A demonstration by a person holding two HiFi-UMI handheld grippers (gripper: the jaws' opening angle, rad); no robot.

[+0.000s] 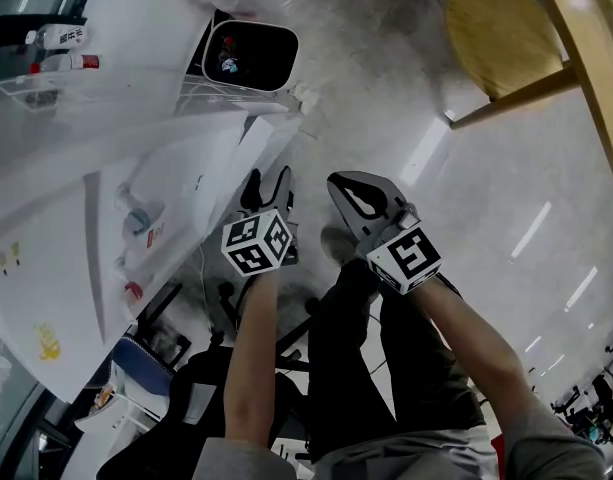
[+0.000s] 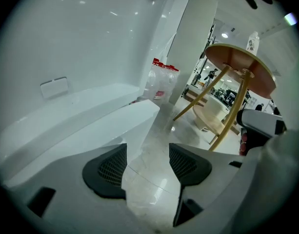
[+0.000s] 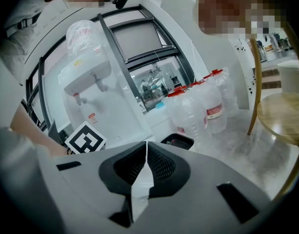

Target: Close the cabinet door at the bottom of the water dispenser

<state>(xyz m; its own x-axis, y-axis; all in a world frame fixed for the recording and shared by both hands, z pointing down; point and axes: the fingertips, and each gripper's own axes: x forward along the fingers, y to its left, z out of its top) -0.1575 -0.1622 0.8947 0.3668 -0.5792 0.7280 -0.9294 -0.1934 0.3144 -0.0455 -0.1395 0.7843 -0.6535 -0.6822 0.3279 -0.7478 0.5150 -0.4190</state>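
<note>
The white water dispenser [image 1: 156, 218] stands at the left of the head view, taps facing right. Its bottom cabinet door [image 1: 260, 144] hangs ajar, swung out from the body. My left gripper [image 1: 269, 184] is low beside that door. In the left gripper view the gripper [image 2: 148, 152] is open, and the door's white edge [image 2: 132, 115] lies just ahead of the left pad, not between the pads. My right gripper [image 1: 350, 194] hangs to the right above the floor. It is shut and empty [image 3: 146, 147], and points at the dispenser [image 3: 93, 84].
A dark-lined white bin [image 1: 251, 56] stands beyond the dispenser, with several large water bottles [image 3: 203, 106] beside it. A wooden stool [image 1: 506, 33] and table leg [image 1: 586, 58] are at the upper right. My legs and a black chair [image 1: 201, 398] are below.
</note>
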